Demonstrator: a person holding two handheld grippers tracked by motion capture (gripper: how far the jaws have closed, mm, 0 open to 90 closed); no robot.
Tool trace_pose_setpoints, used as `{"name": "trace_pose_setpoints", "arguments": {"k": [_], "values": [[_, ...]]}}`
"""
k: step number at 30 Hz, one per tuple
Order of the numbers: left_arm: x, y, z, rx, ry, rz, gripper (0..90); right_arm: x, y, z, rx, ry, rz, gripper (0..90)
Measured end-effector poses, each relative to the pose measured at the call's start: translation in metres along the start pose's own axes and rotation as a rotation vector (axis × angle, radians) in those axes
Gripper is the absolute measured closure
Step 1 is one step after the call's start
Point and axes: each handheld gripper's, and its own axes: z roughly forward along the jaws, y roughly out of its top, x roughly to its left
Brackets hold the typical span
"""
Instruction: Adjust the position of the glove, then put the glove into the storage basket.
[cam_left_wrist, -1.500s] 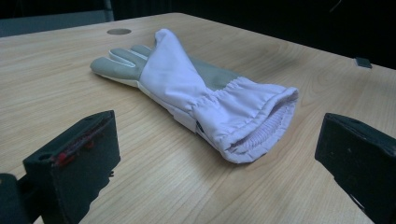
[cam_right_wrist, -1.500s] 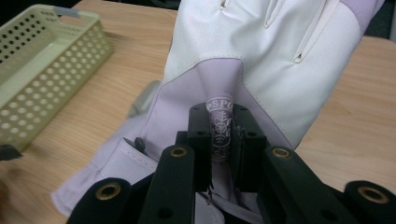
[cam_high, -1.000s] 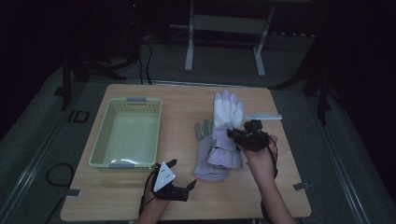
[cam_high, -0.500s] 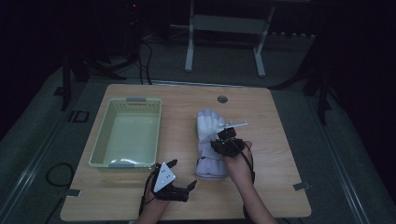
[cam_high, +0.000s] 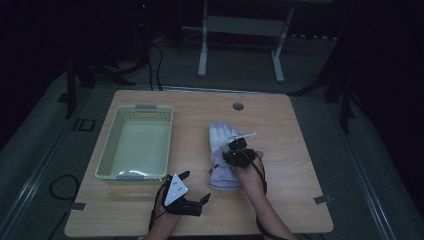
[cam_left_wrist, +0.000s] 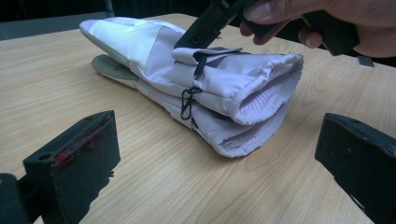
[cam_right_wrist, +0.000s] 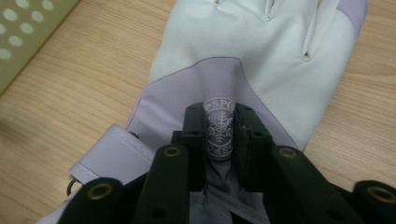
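1. The pair of gloves (cam_high: 222, 155) lies stacked mid-tabletop (cam_high: 290, 130), long axis near to far, cuffs nearest.
2. Right gripper (cam_high: 235, 150) is on the top glove, fingers (cam_right_wrist: 194, 135) just eased, still pinching a logo fold.
3. Left gripper (cam_high: 192, 187) waits left of the cuffs, fingers apart, empty.
4. Basket (cam_high: 107, 170) sits farther left.

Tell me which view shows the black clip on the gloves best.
The left gripper view: the black clip hangs sharp and near on the side of the stacked gloves. The right gripper view shows just a dark loop at the cuff's edge; the high view is too distant to tell.
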Motion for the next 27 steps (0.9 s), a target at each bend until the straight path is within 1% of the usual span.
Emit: {"name": "trace_pose_setpoints", "arguments": {"k": [2, 5, 7, 8, 9, 12, 13, 14, 15, 16, 17, 18, 19, 20, 21, 22, 23, 25, 27], "values": [[0.0, 0.0, 0.0, 0.001, 0.0, 0.004, 0.0, -0.001, 0.001, -0.003, -0.004, 0.007, -0.01, 71.4], [0.0, 0.0, 0.0, -0.001, -0.004, 0.001, 0.0, -0.002, 0.003, -0.01, -0.033, 0.026, -0.029, 62.1], [0.001, 0.0, 0.0, -0.001, -0.012, -0.003, 0.0, -0.003, 0.003, -0.016, -0.054, 0.039, -0.037, 50.8], [0.001, 0.0, 0.0, -0.002, -0.013, -0.003, 0.0, -0.005, 0.003, -0.019, -0.068, 0.054, -0.048, 45.9], [0.001, 0.0, 0.0, -0.001, -0.016, -0.002, 0.0, -0.006, 0.002, -0.021, -0.083, 0.056, -0.049, 41.8], [0.001, 0.0, 0.0, 0.001, -0.025, 0.006, 0.0, -0.009, 0.0, -0.028, -0.152, 0.021, -0.096, 25.1], [0.001, 0.0, 0.0, 0.0, -0.029, 0.007, 0.0, -0.011, -0.001, -0.03, -0.167, 0.022, -0.101, 17.9], [0.001, 0.0, 0.0, -0.004, -0.033, 0.005, 0.0, -0.014, -0.002, -0.031, -0.177, 0.048, -0.105, 13.3], [0.002, 0.0, 0.0, -0.007, -0.037, 0.002, 0.0, -0.016, -0.003, -0.033, -0.188, 0.063, -0.108, 13.6], [0.002, 0.0, 0.0, -0.008, -0.04, 0.0, 0.0, -0.019, -0.004, -0.035, -0.205, 0.059, -0.12, 13.1], [0.002, 0.0, 0.0, -0.008, -0.04, 0.0, 0.0, -0.019, -0.004, -0.035, -0.205, 0.059, -0.12, 13.1], [0.003, 0.0, 0.001, -0.004, -0.048, -0.006, 0.0, -0.021, -0.005, -0.036, -0.192, 0.068, -0.125, 12.5], [0.003, 0.001, 0.002, -0.004, -0.057, -0.011, 0.0, -0.027, -0.007, -0.04, -0.211, 0.102, -0.13, 13.4], [0.004, 0.003, 0.002, 0.009, -0.064, -0.001, 0.0, -0.031, -0.008, -0.042, -0.219, 0.116, -0.135, 14.0], [0.003, 0.004, 0.001, 0.005, -0.063, 0.004, 0.0, -0.036, -0.011, -0.046, -0.258, 0.107, -0.161, 14.8], [0.003, 0.006, 0.0, -0.008, -0.062, 0.009, 0.0, -0.037, -0.011, -0.048, -0.275, 0.098, -0.174, 14.8], [0.002, 0.009, -0.001, -0.015, -0.061, 0.016, 0.0, -0.039, -0.013, -0.051, -0.298, 0.074, -0.193, 14.8], [0.0, 0.018, -0.002, -0.024, -0.065, 0.034, 0.0, -0.043, -0.015, -0.058, -0.339, 0.058, -0.228, 14.0], [0.0, 0.027, -0.003, -0.025, -0.072, 0.019, 0.0, -0.048, -0.016, -0.064, -0.348, 0.037, -0.246, 14.0]]}}
